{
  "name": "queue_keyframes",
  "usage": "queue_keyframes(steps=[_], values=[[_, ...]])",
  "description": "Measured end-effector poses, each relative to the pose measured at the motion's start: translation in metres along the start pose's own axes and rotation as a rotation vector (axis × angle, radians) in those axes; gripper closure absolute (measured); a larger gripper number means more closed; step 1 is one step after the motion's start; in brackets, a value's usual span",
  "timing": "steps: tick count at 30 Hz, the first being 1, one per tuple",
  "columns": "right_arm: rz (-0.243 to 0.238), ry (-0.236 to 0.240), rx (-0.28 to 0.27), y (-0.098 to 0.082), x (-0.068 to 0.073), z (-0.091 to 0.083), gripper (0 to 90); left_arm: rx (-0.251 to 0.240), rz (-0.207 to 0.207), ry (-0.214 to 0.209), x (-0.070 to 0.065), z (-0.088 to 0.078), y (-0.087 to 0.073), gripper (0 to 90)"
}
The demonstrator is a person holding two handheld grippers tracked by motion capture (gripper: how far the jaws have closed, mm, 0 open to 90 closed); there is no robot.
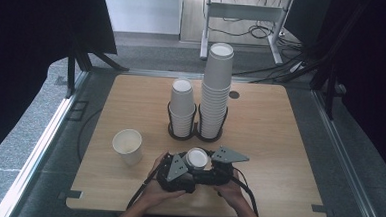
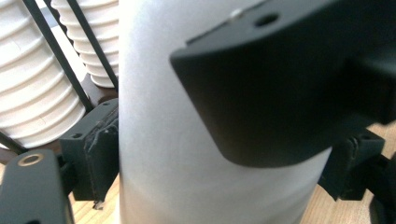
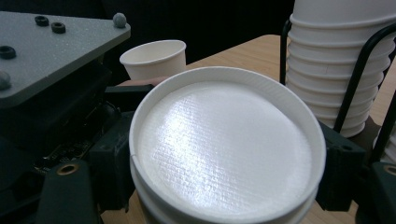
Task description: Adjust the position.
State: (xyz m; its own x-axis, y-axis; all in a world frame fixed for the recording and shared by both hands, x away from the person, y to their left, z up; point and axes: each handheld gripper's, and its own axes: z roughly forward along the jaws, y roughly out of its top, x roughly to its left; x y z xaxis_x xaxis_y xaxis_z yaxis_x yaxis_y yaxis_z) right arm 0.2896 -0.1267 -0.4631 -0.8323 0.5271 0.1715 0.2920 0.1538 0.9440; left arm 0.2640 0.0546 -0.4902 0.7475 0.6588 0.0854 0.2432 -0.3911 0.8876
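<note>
Upturned cups (image 1: 197, 159) nested between both hand-held grippers.

A lab or test room. Black curtains (image 1: 30, 30) ring one wooden table (image 1: 279, 143); loose cables (image 1: 265, 32) cross the grey carpet (image 1: 25, 124)

Wooden table (image 1: 279, 143), grey carpet floor (image 1: 19, 129), black curtains (image 1: 30, 25), white desk frame (image 1: 246, 13), cables (image 1: 255, 29)

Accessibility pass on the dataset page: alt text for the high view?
Two hands hold the left gripper and right gripper around upside-down nested paper cups at the near edge of a wooden table. Behind stand two cup stacks in a black wire rack; a single upright cup stands left.
</note>
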Motion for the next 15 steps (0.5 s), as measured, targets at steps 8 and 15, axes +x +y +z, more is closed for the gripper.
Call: queue_keyframes(steps=[8,15], values=[[0.051,0.018,-0.034,0.002,-0.005,-0.006,24.0,0.022,-0.019,-0.005,0.005,-0.002,0.004,1.4],[0.093,0.028,-0.093,0.005,-0.007,-0.013,24.1,0.052,-0.008,-0.02,0.006,-0.002,0.006,0.8]])
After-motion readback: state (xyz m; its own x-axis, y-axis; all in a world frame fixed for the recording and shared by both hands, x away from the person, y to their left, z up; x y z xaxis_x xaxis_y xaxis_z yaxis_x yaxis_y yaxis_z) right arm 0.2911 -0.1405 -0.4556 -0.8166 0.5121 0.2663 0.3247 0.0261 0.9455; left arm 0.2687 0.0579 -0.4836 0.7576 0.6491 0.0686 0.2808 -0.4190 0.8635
